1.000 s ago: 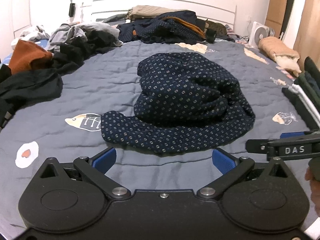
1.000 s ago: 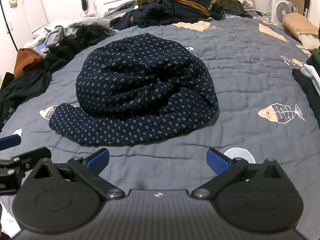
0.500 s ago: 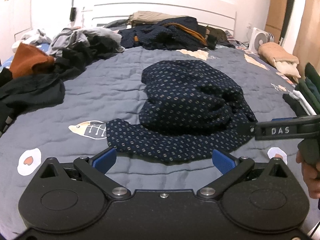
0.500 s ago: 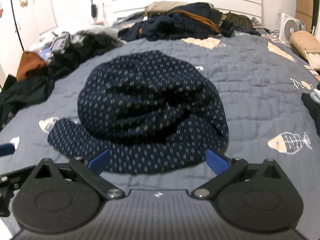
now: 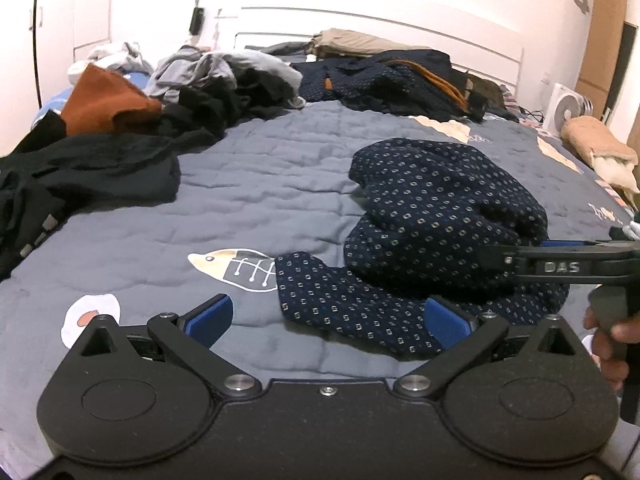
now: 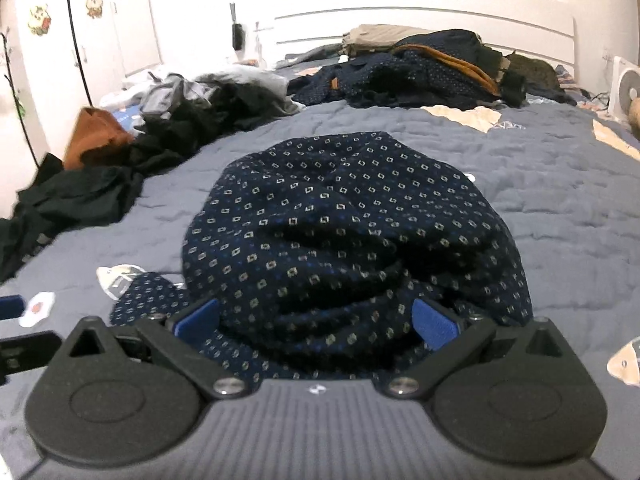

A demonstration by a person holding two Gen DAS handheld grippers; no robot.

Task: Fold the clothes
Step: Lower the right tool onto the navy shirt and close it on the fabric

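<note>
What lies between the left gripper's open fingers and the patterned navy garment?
Only bare grey quilt separates the left gripper from the navy garment; its right pad already reaches the hem, per left wrist view.

This was a bedroom in a home. A wide bed [image 5: 280,168] under a grey quilt printed with fish and fried eggs filled the view, with a white slatted headboard [image 6: 440,20] at the far end. Loose clothes lay heaped along the left side [image 5: 100,152] and by the headboard [image 6: 420,72]. Cartoon stickers [image 6: 40,20] marked white wardrobe doors, and a small white fan [image 5: 568,108] stood at the right.
</note>
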